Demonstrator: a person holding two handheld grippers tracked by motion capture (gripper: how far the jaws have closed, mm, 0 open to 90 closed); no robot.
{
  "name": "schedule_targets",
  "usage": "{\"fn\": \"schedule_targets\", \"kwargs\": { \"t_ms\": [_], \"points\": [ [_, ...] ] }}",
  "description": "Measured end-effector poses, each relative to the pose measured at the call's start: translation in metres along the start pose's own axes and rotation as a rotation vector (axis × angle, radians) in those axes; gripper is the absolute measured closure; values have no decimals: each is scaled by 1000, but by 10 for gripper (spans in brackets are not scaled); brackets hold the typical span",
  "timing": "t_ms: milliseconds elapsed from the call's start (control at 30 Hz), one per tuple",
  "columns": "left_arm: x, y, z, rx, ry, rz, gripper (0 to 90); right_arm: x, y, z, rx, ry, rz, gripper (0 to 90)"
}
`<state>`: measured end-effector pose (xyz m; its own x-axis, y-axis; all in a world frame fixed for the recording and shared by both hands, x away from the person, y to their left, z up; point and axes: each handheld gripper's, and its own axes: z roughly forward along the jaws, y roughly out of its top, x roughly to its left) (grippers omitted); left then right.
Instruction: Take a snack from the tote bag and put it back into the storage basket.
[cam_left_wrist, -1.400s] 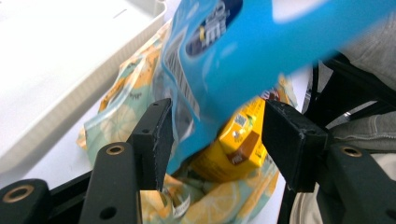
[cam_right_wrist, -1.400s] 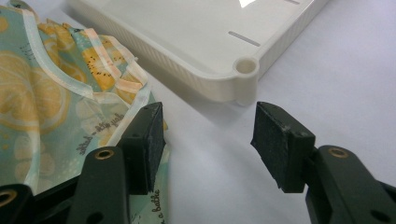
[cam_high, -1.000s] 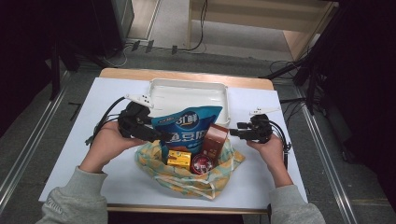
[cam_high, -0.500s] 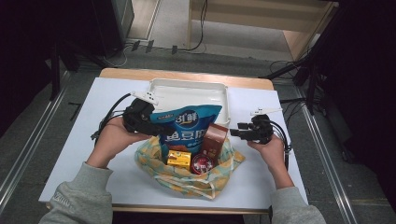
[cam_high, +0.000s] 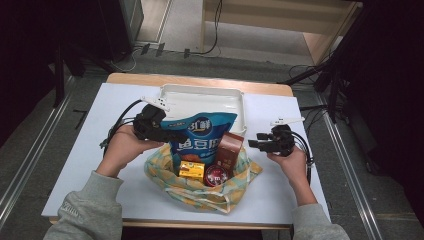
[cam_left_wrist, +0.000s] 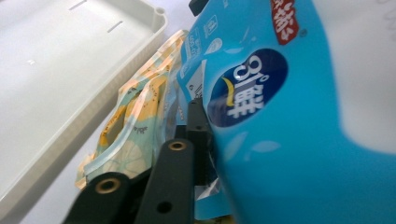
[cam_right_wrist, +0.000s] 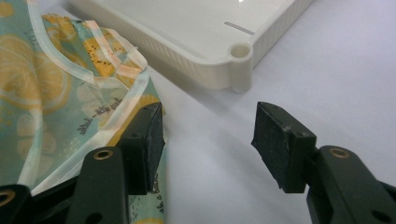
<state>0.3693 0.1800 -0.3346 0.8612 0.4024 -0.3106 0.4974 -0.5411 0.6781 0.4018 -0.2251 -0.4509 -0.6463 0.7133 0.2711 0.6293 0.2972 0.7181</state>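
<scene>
Left gripper (cam_high: 172, 136), jaws just closing, now pinching blue snack bag (cam_high: 202, 137); right gripper (cam_high: 254, 145) spread.

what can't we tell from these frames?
- Left gripper: jaws have just been closing on the blue snack bag; in the left gripper view the bag hides one jaw, so pad contact is unclear.
- Bag print: cut off by the edges in the left gripper view.
- Yellow box and red tin labels: too small in the high view.
- Fabric bag: deeper contents hidden by its own folds, high view.
</scene>
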Motion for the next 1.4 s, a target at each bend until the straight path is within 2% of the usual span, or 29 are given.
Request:
{"fn": "schedule_targets", "kwargs": {
  "t_ms": [200,367,500,800,900,1067,1267,1400],
  "points": [
    [4,0,0,-26,-12,-32,853,0,-2,-2,2,-5,-1,443],
    [5,1,0,-40,-31,-41,867,0,-3,-3,0,-7,2,443],
    [7,0,-4,-79,-43,-69,871,0,-3,-3,0,-8,-4,443],
    [1,3,-5,-114,-19,-56,878,1,-3,-4,-1,-7,-9,445],
    [-1,4,-6,-128,-23,-64,880,1,-3,-4,-4,-7,-5,445],
    [-6,8,-10,-175,-30,-56,884,2,-3,-3,1,-6,-12,445],
    [-13,11,-17,-207,-16,-34,883,2,-3,-3,1,-7,-14,444],
    [-16,13,-24,-229,-21,-29,883,2,-3,-3,2,-9,-15,445]
  ]
}}
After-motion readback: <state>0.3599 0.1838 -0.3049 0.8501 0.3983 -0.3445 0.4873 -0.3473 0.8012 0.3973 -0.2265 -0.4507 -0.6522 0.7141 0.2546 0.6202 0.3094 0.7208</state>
